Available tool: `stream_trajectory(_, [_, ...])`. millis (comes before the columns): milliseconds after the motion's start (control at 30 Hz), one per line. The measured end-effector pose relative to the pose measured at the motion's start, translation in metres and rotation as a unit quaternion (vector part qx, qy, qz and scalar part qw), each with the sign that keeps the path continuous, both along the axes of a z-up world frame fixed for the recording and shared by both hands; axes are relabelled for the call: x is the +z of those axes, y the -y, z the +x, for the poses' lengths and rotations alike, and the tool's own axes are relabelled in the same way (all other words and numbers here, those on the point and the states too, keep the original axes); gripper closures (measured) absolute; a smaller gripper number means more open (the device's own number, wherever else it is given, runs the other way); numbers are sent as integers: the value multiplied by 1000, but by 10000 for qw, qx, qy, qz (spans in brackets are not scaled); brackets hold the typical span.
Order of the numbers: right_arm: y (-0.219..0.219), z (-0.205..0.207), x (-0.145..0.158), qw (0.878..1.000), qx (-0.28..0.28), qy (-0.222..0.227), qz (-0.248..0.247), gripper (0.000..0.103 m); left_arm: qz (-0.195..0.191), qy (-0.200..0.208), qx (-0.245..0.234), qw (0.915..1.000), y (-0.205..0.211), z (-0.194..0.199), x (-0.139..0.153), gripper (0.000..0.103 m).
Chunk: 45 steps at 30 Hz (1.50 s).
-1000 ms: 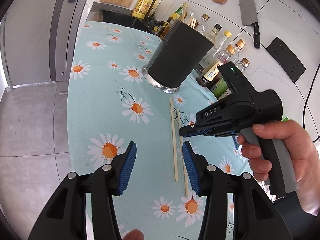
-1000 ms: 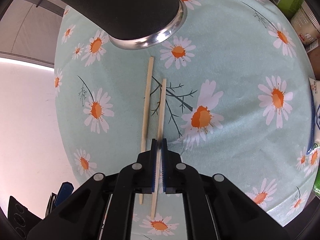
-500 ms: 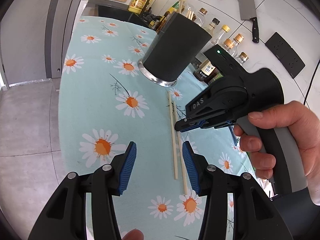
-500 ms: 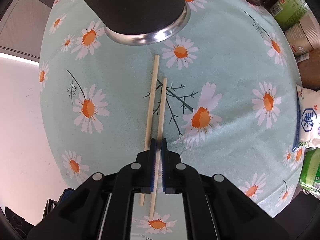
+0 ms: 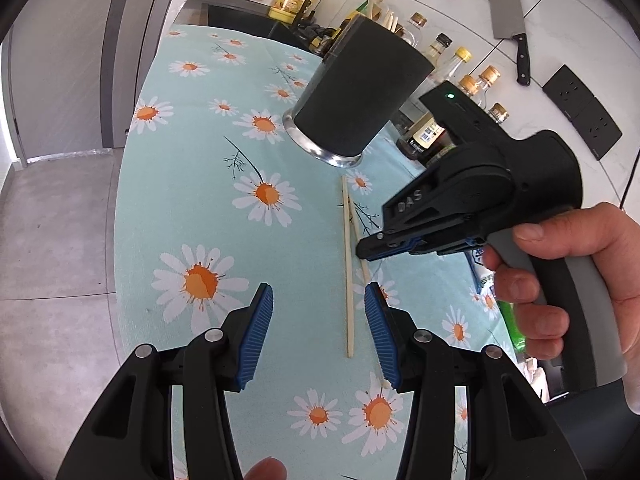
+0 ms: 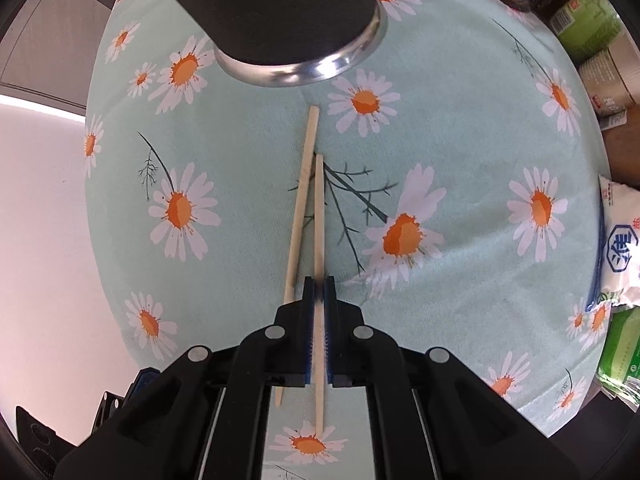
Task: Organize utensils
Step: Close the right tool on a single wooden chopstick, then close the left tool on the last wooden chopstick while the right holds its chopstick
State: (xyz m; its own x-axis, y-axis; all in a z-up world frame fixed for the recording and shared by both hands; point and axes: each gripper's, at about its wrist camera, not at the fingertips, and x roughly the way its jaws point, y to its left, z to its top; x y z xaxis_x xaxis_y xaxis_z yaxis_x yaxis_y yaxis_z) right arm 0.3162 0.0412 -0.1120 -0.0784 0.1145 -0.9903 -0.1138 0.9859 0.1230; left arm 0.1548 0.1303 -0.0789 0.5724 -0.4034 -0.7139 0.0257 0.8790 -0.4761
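Nearby, dark utensil cup (image 6: 280,12), bottles (image 5: 476,80) behind, right gripper (image 6: 319,300) clamped on one chopstick (image 6: 319,216) (left gripper (image 5: 318,320) apart, empty).

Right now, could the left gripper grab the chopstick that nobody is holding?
Probably yes. The left gripper is open and aimed at the tablecloth, and the loose chopstick lies bare between its fingers' line. The right gripper pinches only the other chopstick beside it, so it might crowd things a little.

The right gripper (image 6: 319,296) points down at the daisy-print tablecloth (image 6: 460,152), its pads clamped on one chopstick (image 6: 319,216). A second chopstick (image 6: 302,192) lies just beside it. A dark cup (image 6: 280,4) stands beyond both.
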Motion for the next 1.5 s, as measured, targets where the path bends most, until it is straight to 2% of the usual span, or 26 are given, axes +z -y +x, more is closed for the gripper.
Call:
stream_trajectory(233, [29, -2, 3, 9990, 45, -73, 429, 98, 431, -298, -175, 9985, 19, 20, 1, 58])
stream_trajectory(367, [52, -2, 9, 9973, 13, -44, 732, 98, 820, -557, -442, 9941, 36, 39, 1, 58])
stream_trajectory(600, [102, 0, 23, 9917, -94, 11, 1281, 98, 1103, -1040, -590, 9867, 46, 81, -7, 58])
stream_trajectory(667, [111, 1, 28, 9898, -93, 22, 1420, 98, 1100, -1158, -617, 9852, 48, 91, -8, 66])
stream_trajectory(900, [133, 9, 47, 9851, -2, 119, 1718, 98, 1577, -1547, -976, 9704, 81, 119, -13, 71])
stream_trajectory(967, [139, 10, 49, 9838, 52, 81, 1787, 98, 1703, -1707, -1016, 9652, 89, 125, -17, 71])
stream_trajectory(1033, [140, 13, 48, 9828, 75, 60, 1843, 98, 1854, -1883, -1021, 9590, 96, 130, -19, 77])
stream_trajectory(1167, [148, 16, 49, 9805, 129, 20, 1963, 98, 2123, -2057, -1078, 9492, 106, 139, -20, 78])
stream_trajectory(1367, [158, 20, 52, 9761, 185, -81, 2163, 98, 2223, -2362, -1001, 9406, 109, 154, -26, 82])
stream_trajectory(1500, [159, 21, 47, 9742, 252, -170, 2235, 98, 2326, -2439, -930, 9369, 116, 164, -31, 93])
